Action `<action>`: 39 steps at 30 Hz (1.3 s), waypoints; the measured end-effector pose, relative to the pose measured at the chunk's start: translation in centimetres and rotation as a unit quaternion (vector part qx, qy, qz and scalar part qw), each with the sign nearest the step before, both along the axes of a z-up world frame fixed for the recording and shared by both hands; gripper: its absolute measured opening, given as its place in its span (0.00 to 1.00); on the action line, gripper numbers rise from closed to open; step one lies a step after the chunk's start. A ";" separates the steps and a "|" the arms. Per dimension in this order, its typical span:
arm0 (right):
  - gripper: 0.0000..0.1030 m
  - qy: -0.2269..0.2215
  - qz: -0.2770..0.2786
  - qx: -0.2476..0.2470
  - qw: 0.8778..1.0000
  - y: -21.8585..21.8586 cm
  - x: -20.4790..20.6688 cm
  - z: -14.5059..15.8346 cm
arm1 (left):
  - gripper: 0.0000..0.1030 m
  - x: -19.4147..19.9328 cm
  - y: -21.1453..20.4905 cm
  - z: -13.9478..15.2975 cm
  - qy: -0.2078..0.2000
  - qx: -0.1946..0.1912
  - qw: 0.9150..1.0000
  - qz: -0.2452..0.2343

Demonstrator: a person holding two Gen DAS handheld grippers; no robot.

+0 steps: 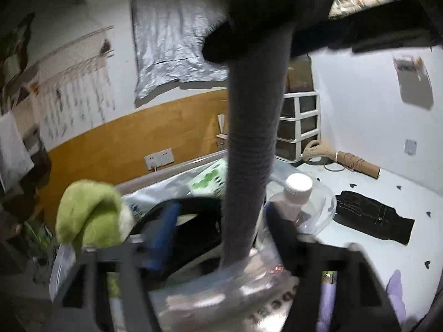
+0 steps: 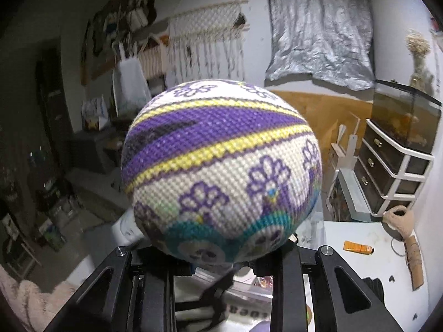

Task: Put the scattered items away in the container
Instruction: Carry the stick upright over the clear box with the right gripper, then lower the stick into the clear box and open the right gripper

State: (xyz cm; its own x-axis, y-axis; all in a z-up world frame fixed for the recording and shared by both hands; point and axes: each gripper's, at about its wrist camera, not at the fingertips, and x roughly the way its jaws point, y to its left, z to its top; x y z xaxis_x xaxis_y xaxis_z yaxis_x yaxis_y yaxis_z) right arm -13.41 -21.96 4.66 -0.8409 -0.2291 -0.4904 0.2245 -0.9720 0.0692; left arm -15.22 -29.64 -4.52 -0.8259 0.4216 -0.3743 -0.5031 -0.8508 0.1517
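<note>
From my left wrist camera, a long grey knitted sock (image 1: 253, 144) hangs straight down through the middle of the view, its lower end dropping into the clear plastic container (image 1: 318, 213) right in front of me. My left claw (image 1: 221, 271) is blurred at the bottom of the frame, and I cannot tell whether its fingers are apart or pinched on anything; the container's rim seems to lie between them, but the blur makes that uncertain. In or just behind the container I see a bottle with a white cap (image 1: 299, 188) and a lime-green fuzzy cloth (image 1: 88, 213) off to the left. Farther right, a black garment (image 1: 373, 221) lies flat on the white table (image 1: 387, 249), well apart from the container, with a cardboard tube wound in twine (image 1: 357, 163) near the far wall and a white drawer unit (image 1: 301, 121) behind it.

From my right wrist camera, a round knitted bundle (image 2: 221, 171), white with purple flowers, purple and yellow stripes and a teal band, fills the centre. My right claw (image 2: 221, 260) is clamped on its underside, holding it up off the table. An orange lighter (image 2: 358, 247) lies on the table to the right.
</note>
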 end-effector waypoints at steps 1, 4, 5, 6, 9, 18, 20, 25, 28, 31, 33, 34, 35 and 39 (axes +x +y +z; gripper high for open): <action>0.28 -0.005 0.013 0.006 1.000 -0.6 -0.6 -0.3 | 0.68 0.3 -1.0 -0.2 -0.007 0.006 1.000 0.004; 0.28 -0.007 0.044 0.032 0.999 -2.2 -1.7 -1.0 | 0.68 1.4 -4.3 -0.9 -0.036 0.020 0.999 0.023; 0.28 0.005 0.057 0.050 0.997 -3.0 -1.7 -0.9 | 0.68 1.6 -5.0 -1.2 -0.044 0.024 0.998 0.030; 0.28 0.009 0.074 0.067 0.995 -4.0 -1.9 -0.8 | 0.68 1.9 -6.1 -1.5 -0.057 0.030 0.997 0.041; 0.28 0.029 0.122 0.116 0.985 -7.0 -2.1 -1.1 | 0.68 2.7 -9.1 -2.4 -0.082 0.040 0.992 0.084; 0.28 0.042 0.233 0.240 0.942 -14.5 -2.9 -5.4 | 0.68 4.1 -16.1 -2.9 -0.090 0.071 0.974 0.197; 0.28 0.030 0.243 0.247 0.937 -15.3 -3.6 -5.7 | 0.68 4.2 -17.0 -2.8 -0.088 0.073 0.972 0.208; 0.28 0.001 0.274 0.267 0.924 -17.4 -5.0 -7.2 | 0.68 3.4 -19.7 -2.0 -0.075 0.085 0.966 0.231; 0.28 -0.015 0.287 0.272 0.918 -18.2 -5.5 -8.2 | 0.68 2.5 -21.3 -1.3 -0.070 0.093 0.961 0.249; 0.29 -0.020 0.287 0.272 0.918 -18.8 -6.0 -8.9 | 0.68 1.5 -22.8 -0.6 -0.069 0.103 0.957 0.263; 0.29 -0.030 0.284 0.262 0.922 -18.9 -6.7 -9.2 | 0.68 1.3 -23.5 -0.2 -0.061 0.108 0.955 0.271; 0.29 -0.038 0.286 0.254 0.923 -19.0 -7.1 -9.2 | 0.68 1.1 -23.8 0.0 -0.060 0.114 0.955 0.268; 0.30 -0.047 0.289 0.251 0.923 -19.1 -7.4 -9.3 | 0.68 1.1 -24.1 0.3 -0.057 0.118 0.954 0.269; 0.30 -0.050 0.279 0.245 0.927 -19.1 -7.4 -10.5 | 0.68 0.1 -24.9 1.1 -0.047 0.111 0.951 0.286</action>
